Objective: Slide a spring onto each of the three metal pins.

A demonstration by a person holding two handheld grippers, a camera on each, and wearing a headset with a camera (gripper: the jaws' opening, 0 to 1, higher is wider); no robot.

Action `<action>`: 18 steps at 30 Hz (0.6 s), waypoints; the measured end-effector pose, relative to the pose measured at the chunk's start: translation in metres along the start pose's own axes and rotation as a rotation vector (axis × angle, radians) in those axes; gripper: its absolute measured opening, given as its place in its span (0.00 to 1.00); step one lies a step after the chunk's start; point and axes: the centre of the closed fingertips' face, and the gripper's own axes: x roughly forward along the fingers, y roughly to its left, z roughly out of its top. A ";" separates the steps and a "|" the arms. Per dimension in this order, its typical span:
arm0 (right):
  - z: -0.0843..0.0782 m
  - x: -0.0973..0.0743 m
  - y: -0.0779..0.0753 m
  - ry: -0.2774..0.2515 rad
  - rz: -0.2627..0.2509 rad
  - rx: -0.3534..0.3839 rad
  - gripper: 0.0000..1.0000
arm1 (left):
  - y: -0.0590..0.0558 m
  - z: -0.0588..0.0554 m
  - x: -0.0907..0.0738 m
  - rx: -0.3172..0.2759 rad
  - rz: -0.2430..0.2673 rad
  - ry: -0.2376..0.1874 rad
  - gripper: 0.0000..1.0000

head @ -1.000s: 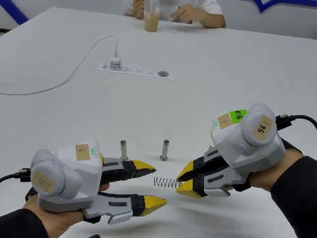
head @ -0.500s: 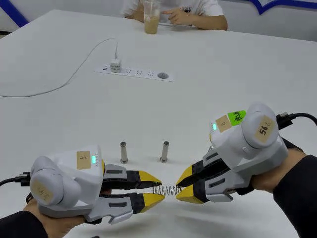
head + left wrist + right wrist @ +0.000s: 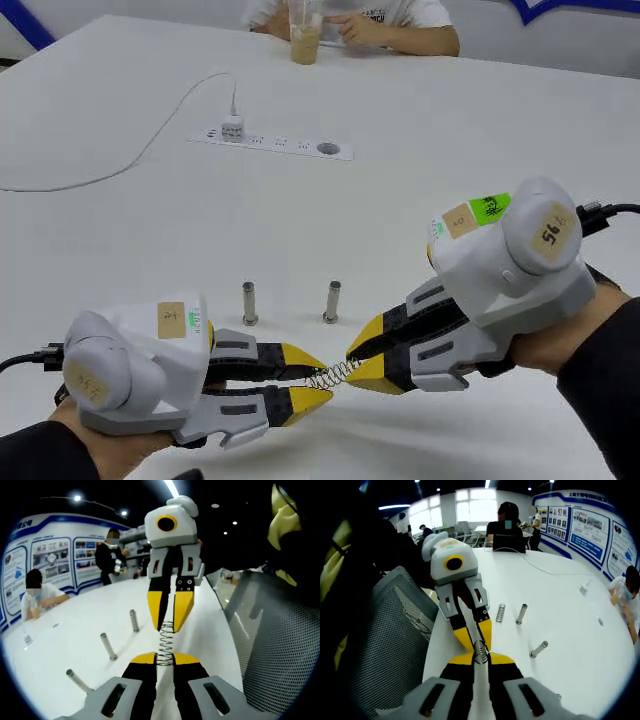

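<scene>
Left gripper [image 3: 319,381], right gripper [image 3: 356,362] pinch spring [image 3: 335,373] above white table [image 3: 450,130] (power strip [image 3: 275,143] beyond).

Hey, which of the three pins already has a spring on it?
The end pin nearest the right gripper: coils wrap it, while the middle pin and the other end pin are bare.

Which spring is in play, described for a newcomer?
At the near edge of the white table, the left hand-held gripper and right hand-held gripper meet. The spring stretches between their yellow tips, gripped at both ends; the other spring stands by bare pins.
</scene>
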 end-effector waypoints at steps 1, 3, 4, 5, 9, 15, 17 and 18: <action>0.002 0.000 0.000 -0.002 -0.002 -0.003 0.11 | 0.000 0.000 0.000 0.000 0.000 -0.001 0.12; 0.007 0.000 0.000 -0.011 -0.005 -0.012 0.11 | -0.001 0.001 0.000 -0.001 -0.002 -0.004 0.11; 0.010 0.000 0.001 -0.018 -0.006 -0.017 0.11 | -0.001 0.001 0.001 -0.002 -0.004 -0.005 0.11; 0.012 0.001 0.001 -0.022 -0.006 -0.020 0.11 | -0.001 0.002 0.001 -0.001 -0.005 -0.006 0.11; 0.020 0.003 0.002 -0.039 -0.007 -0.034 0.11 | -0.002 0.004 0.003 -0.001 -0.007 -0.012 0.11; 0.024 0.005 0.004 -0.055 -0.009 -0.045 0.12 | -0.002 0.005 0.003 -0.001 -0.006 -0.016 0.11; 0.024 0.005 0.004 -0.064 -0.007 -0.037 0.12 | -0.002 0.005 0.003 -0.003 -0.004 -0.018 0.11; 0.024 0.005 0.004 -0.067 -0.005 -0.034 0.12 | -0.002 0.005 0.003 -0.003 -0.003 -0.019 0.11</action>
